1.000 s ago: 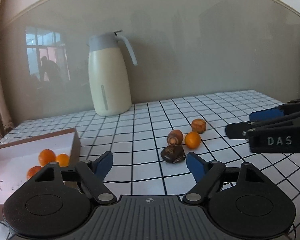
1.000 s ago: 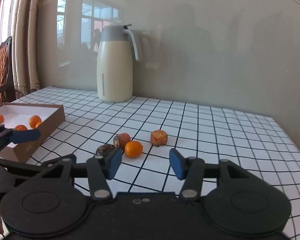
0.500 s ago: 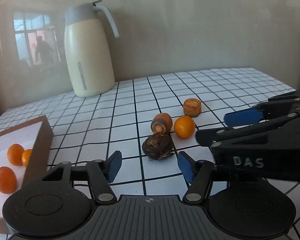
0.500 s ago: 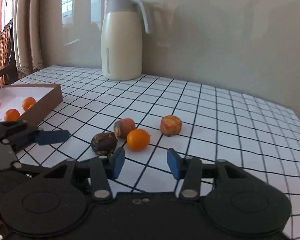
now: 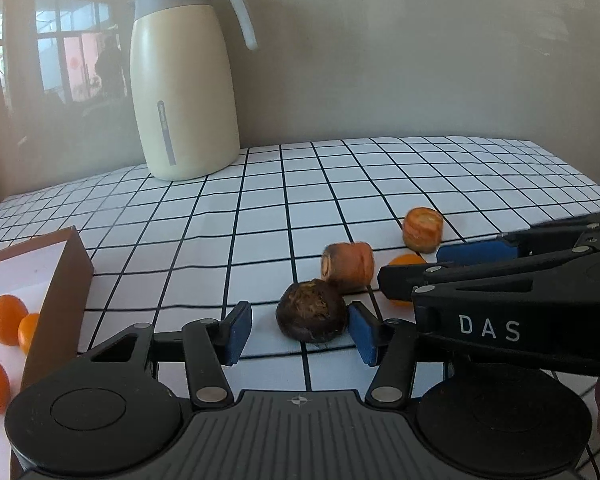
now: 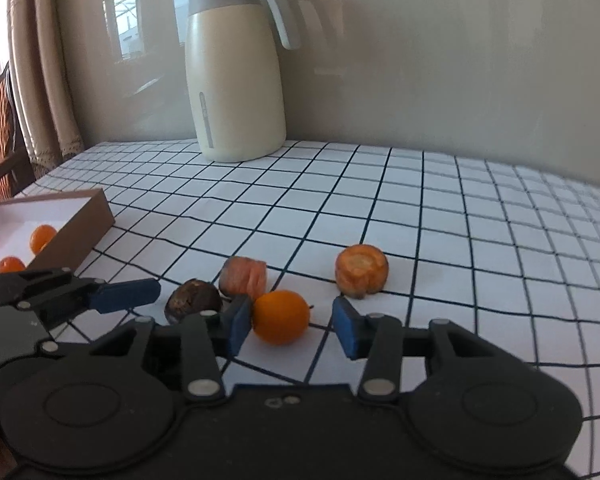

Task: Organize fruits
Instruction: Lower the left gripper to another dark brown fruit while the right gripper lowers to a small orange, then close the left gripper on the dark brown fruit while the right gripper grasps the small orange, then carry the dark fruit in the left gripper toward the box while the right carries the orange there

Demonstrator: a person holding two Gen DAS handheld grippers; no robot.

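A dark brown round fruit (image 5: 311,311) lies on the checked tablecloth between the blue pads of my open left gripper (image 5: 298,330), close to the right pad. Behind it lie an orange-pink cut piece (image 5: 349,266) and a ridged orange piece (image 5: 423,229). A small orange (image 6: 280,316) sits between the pads of my open right gripper (image 6: 288,330), against the left pad. The right gripper (image 5: 411,266) crosses the left wrist view and hides most of the orange (image 5: 407,260). The left gripper (image 6: 156,291) shows in the right wrist view beside the brown fruit (image 6: 192,303).
A brown cardboard box (image 5: 66,280) with a white inside holds several small oranges (image 5: 6,319) at the left; it also shows in the right wrist view (image 6: 80,232). A cream thermos jug (image 5: 182,76) stands at the back by the wall. The cloth's right edge drops off.
Both grippers have moved forward and down to the fruit cluster. The brown fruit now sits between the left pads and the orange between the right pads.
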